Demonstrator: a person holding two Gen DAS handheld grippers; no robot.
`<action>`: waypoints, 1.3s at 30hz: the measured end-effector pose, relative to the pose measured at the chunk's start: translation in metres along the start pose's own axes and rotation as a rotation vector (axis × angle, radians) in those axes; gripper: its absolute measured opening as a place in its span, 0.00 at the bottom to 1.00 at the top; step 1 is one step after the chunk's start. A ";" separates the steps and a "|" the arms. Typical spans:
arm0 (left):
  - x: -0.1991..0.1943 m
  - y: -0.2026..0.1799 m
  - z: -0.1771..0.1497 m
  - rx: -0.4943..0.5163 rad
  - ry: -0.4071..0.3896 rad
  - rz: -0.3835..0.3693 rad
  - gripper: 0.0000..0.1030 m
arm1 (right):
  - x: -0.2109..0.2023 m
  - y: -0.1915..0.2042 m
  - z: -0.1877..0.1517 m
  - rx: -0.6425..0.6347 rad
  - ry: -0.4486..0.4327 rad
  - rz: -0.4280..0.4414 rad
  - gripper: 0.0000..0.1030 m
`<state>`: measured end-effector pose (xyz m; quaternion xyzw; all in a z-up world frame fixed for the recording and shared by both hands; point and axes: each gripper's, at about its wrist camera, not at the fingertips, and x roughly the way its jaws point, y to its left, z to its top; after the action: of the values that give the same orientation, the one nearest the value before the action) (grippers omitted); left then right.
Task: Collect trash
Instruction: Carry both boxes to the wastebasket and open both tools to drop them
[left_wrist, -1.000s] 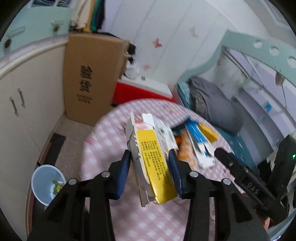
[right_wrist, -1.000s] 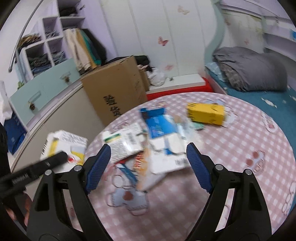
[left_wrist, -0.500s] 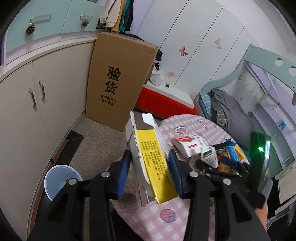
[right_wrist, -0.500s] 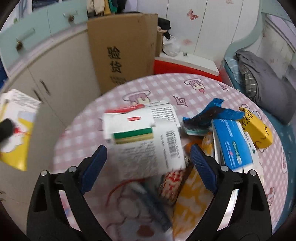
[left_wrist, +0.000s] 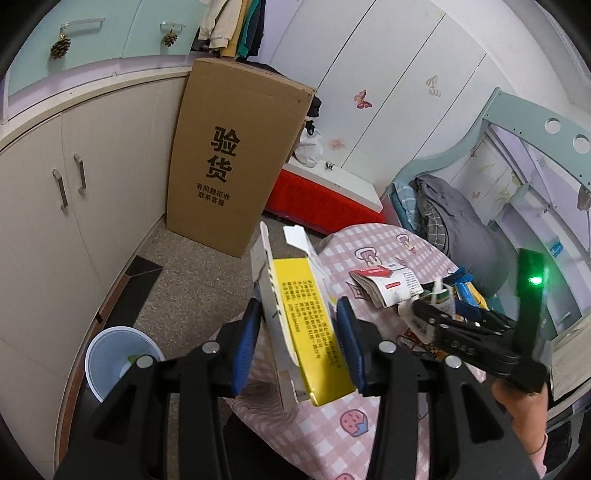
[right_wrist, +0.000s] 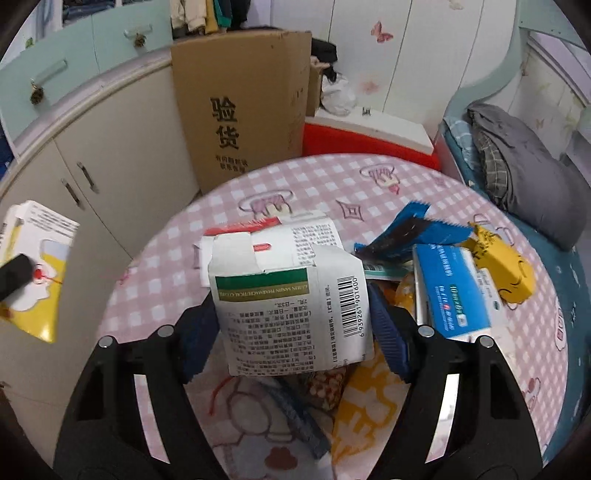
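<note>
While our left gripper (left_wrist: 299, 328) is clamped on the yellow-and-white carton (left_wrist: 295, 317), the carton stands tilted between the blue pads, held off the near-left edge of the round table (left_wrist: 332, 435); below and to the left, on the floor, sits the pale blue bin (left_wrist: 110, 354), some scraps visible inside; we note the tall cardboard box (left_wrist: 236, 158) leaning against the cream cabinet (left_wrist: 74, 206) at the far side; our right gripper (right_wrist: 291, 332) has its jaws against both sides of the white medicine box (right_wrist: 291, 299), barcode facing us, flap torn open at the top; whether the box is lifted off the pile we cannot tell; right of it lie the blue medicine box (right_wrist: 454, 288), the dark blue wrapper (right_wrist: 402, 232) and the small yellow box (right_wrist: 502, 266), all on the pink checked cloth; a yellow packet (right_wrist: 365, 406) lies nearer us under the right finger; from the right wrist the yellow-and-white carton shows at far left, beyond the table's edge.
</note>
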<state>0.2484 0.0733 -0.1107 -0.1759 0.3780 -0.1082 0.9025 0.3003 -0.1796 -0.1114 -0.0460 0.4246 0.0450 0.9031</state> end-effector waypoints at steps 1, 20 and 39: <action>-0.003 0.002 0.000 -0.003 -0.004 -0.001 0.40 | -0.009 0.005 0.001 -0.006 -0.017 0.007 0.72; -0.034 0.136 -0.003 -0.166 -0.031 0.177 0.41 | 0.010 0.204 0.009 -0.104 -0.061 0.352 0.72; 0.017 0.261 -0.030 -0.350 0.100 0.349 0.69 | 0.097 0.287 -0.019 -0.086 0.096 0.408 0.72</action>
<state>0.2548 0.2991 -0.2457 -0.2558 0.4597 0.1078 0.8436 0.3130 0.1072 -0.2115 0.0003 0.4655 0.2426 0.8511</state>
